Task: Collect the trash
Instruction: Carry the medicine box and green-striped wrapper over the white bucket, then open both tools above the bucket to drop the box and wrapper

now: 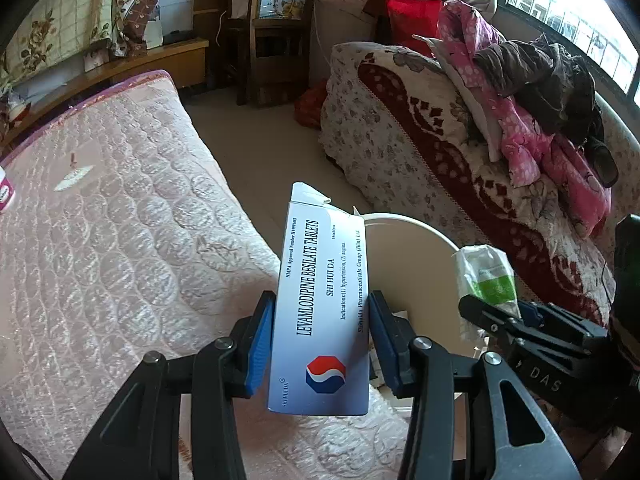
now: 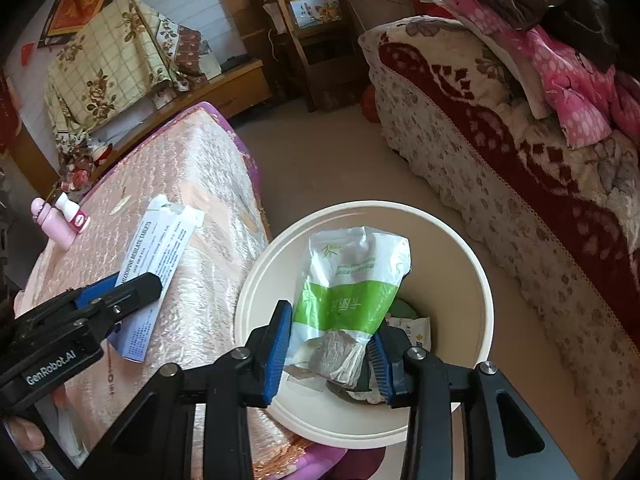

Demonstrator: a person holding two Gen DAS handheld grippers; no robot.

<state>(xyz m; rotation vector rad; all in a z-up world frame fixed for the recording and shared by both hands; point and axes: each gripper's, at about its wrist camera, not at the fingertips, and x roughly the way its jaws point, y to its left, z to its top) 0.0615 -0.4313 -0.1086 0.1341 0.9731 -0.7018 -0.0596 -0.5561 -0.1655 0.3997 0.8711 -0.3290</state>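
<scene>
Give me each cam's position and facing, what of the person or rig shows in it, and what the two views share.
Left wrist: on the left gripper, angled down over the mattress toward the bin; its fingers clamp a medicine box; the right gripper enters from the right edge.
Right wrist: on the right gripper, angled down into the bin; its fingers clamp a green-white packet; the left gripper and a fingertip show at left.
Shared: bin, mattress, box, packet, both grippers, sofa, wooden chair.

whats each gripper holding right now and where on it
The left gripper clamps the tablet box across its lower half. The right gripper pinches the green-and-white wrapper at its crumpled lower end, above the bin.
</scene>
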